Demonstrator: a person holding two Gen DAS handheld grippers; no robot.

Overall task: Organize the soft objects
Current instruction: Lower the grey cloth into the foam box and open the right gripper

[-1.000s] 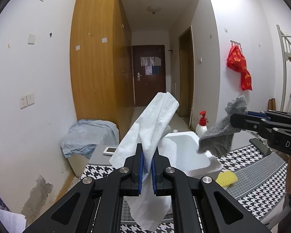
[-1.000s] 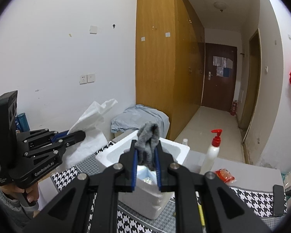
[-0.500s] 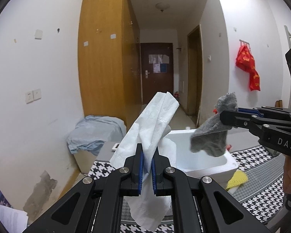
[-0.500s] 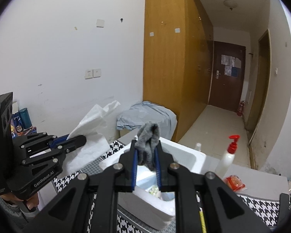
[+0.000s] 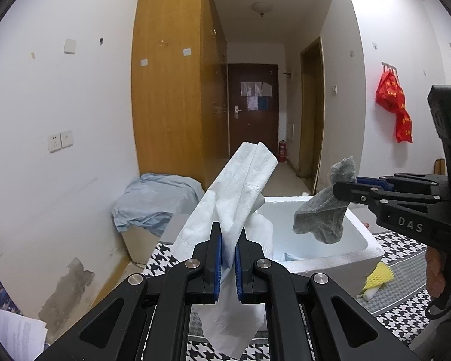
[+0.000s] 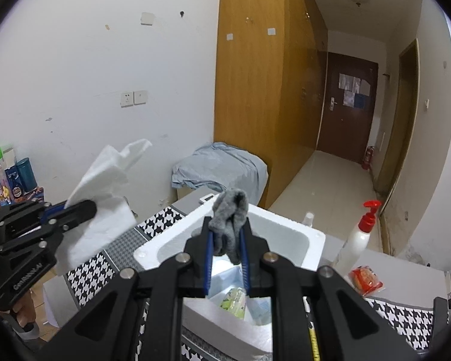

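My left gripper [image 5: 228, 234] is shut on a white cloth [image 5: 240, 198], which hangs above the table's left part; gripper and cloth also show in the right wrist view [image 6: 84, 207], the cloth [image 6: 105, 180] draped over the fingers. My right gripper [image 6: 227, 228] is shut on a grey sock [image 6: 230, 213] and holds it over the open white foam box [image 6: 288, 228]. In the left wrist view the right gripper [image 5: 341, 191] holds the sock [image 5: 321, 219] above the foam box [image 5: 360, 240], right of the cloth.
The box holds a green packet [image 6: 234, 299]. A pump bottle with red top [image 6: 356, 237] and a red packet [image 6: 365, 279] stand right of the box. A yellow net piece [image 5: 378, 273] lies on the houndstooth tablecloth [image 5: 400, 297]. Blue sheet covers a box [image 5: 156, 198]. Bottles [image 6: 12, 180] stand far left.
Both grippers moved left and forward. The right gripper carried the sock from beside the box to over its opening. Both grips are unchanged.
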